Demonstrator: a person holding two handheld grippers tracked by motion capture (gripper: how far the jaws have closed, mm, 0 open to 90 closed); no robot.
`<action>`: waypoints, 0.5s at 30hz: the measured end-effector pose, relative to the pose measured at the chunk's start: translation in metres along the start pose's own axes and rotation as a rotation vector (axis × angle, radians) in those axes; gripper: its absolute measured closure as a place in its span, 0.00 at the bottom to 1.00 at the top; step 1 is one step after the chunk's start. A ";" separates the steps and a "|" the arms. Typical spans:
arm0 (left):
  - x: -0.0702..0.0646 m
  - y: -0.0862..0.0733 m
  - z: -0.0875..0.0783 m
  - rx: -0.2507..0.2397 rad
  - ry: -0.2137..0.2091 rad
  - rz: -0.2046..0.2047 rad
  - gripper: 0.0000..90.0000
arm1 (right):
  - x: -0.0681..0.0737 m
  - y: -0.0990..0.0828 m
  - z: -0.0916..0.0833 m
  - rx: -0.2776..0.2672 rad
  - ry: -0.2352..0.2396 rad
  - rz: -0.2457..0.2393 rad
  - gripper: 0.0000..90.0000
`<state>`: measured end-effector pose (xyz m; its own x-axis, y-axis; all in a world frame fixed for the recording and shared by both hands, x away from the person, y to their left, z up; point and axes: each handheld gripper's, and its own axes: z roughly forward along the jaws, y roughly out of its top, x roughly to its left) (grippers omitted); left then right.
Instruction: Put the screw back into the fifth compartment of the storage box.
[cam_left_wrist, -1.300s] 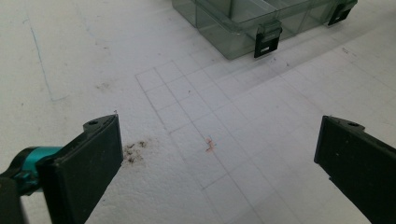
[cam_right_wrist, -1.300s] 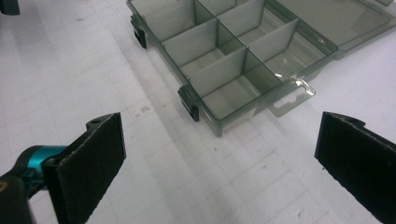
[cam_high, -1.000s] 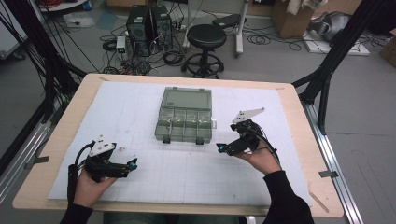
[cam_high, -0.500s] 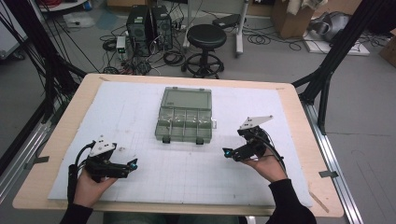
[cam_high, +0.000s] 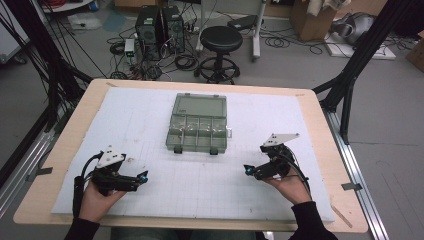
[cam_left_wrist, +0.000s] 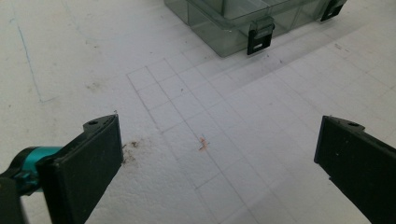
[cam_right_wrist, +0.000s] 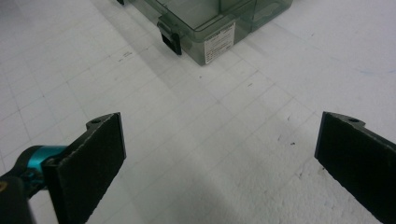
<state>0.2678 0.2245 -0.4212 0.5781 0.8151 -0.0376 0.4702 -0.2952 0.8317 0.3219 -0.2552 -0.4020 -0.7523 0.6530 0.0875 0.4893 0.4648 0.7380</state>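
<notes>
- Jaws wide apart on left gripper (cam_high: 142, 177) and right gripper (cam_high: 247, 170), gripping nothing
- Resting low over white mat (cam_high: 210, 175) (faint grid)
- Clear box (cam_high: 198, 122) lying between, farther back

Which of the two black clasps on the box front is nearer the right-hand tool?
The clasp toward the box's right corner; the other clasp sits at the left corner, farther from the right gripper.

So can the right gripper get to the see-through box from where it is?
Probably yes. The right gripper is open, and bare white mat lies between it and the box, with nothing in the way.
</notes>
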 end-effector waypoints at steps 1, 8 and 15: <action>0.000 0.000 0.000 0.002 0.000 0.002 0.02 | 0.000 -0.001 0.000 -0.002 -0.002 0.003 0.01; -0.001 0.000 0.000 0.005 -0.008 0.006 0.02 | 0.001 -0.012 0.000 -0.008 -0.005 0.016 0.01; -0.001 -0.001 0.000 0.012 -0.014 0.012 0.02 | 0.003 -0.019 -0.002 -0.016 -0.012 0.024 0.01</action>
<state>0.2667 0.2235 -0.4224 0.5926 0.8047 -0.0357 0.4717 -0.3108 0.8252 0.3101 -0.2633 -0.4147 -0.7351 0.6710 0.0970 0.4996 0.4394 0.7466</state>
